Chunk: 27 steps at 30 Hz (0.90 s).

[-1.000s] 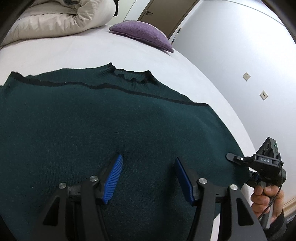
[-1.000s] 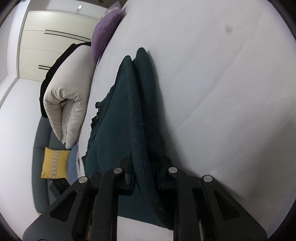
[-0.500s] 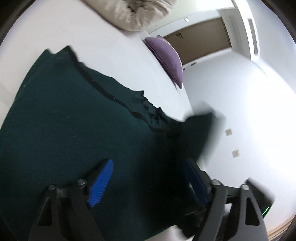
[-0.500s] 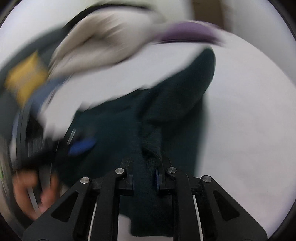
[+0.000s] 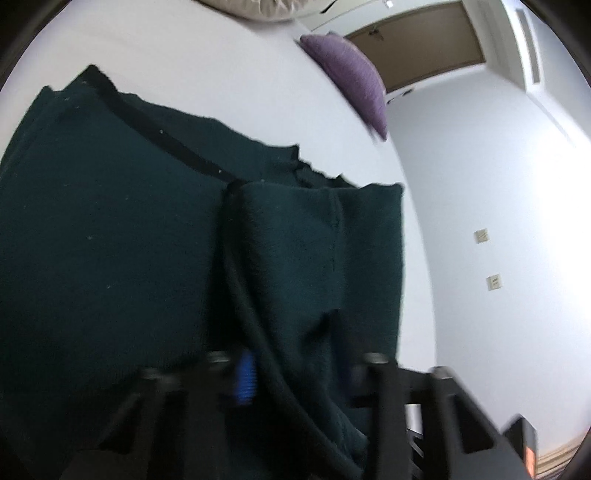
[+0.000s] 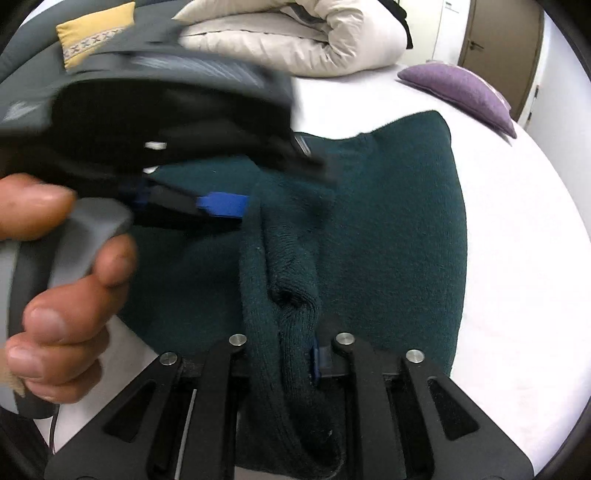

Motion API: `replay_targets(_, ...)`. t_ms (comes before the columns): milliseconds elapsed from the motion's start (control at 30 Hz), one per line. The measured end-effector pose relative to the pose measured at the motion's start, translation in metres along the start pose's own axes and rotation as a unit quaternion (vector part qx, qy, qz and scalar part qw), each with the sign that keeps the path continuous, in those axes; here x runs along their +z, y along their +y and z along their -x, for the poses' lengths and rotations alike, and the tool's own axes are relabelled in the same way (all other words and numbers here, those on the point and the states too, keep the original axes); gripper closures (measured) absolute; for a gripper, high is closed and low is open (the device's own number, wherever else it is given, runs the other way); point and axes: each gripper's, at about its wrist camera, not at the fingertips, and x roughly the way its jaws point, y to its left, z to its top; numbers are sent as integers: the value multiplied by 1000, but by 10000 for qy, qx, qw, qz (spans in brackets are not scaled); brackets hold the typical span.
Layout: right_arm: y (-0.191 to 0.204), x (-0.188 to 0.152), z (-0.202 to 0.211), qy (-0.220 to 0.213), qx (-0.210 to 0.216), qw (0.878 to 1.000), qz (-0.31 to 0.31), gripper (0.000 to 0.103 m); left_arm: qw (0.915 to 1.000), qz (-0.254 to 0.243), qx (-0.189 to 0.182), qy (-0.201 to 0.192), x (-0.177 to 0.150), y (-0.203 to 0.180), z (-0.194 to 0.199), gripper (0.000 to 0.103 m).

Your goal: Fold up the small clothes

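Note:
A dark green sweater (image 5: pixel 110 240) with a black shoulder stripe lies flat on the white bed (image 5: pixel 221 74). Its right side is folded over onto the middle (image 5: pixel 314 240). My left gripper (image 5: pixel 295 369) is closing its jaws on the lower edge of that folded flap, with fabric filling the gap beside its blue pad (image 5: pixel 245 376). In the right wrist view a thick fold of the sweater (image 6: pixel 388 240) runs up between the fingers of my right gripper (image 6: pixel 280 350), whose jaws are opening slightly while still pinching the knit. The left gripper's blue pad (image 6: pixel 221 205) touches the same fold, held by a hand (image 6: pixel 66 288).
A purple cushion (image 6: pixel 461 92) lies at the bed's far edge by a brown door (image 5: pixel 424 48). A rolled white duvet (image 6: pixel 295 40) and a yellow cushion (image 6: pixel 92 29) on a grey sofa sit behind. A wall with sockets (image 5: pixel 493 282) is right of the bed.
My right gripper swung the sweater's right side over onto the middle and rolled upright. My left gripper shifted right, opened wide, then closed on the folded flap's edge.

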Motion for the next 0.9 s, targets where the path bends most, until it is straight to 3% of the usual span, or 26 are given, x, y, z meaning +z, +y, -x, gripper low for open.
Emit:
replay_targets(33,1,-2,3,-42,7,10000,25,84,10000,25,1,30,1,2,-1,87)
replay_targets(133,6,-9,17,-136,347,9993,24,75,9999,77,-133,13,3,9,9,90)
replay_targets(267,-22,-25,59,-509,1637,9839,-509,70,9999,-91,-56,-80,13,15,35,90)
replay_targets(367,-58,-32,92,-1139,2129,9635,-1158,46,9996,-236,85,-153,24,22,59,91)
replay_targets(433,-80,-31,97,-1414,2020,9580,-1461,46,9985,-455,257,-172,30,25,77,91)
replay_targets(567,-86,-17,72,-1117,1512,9704,-1516,46,9967,-609,517,-149,44,38,96,91)
replay_targets(700,-59,-2,27,-621,1303,9826,-1167,47,9978,-446,488,-104,59,65,106,91)
replay_targets(900,-7,1,-11,-353,1224,9894,-704,46,9988,-147,447,-139,64,99,103,91)
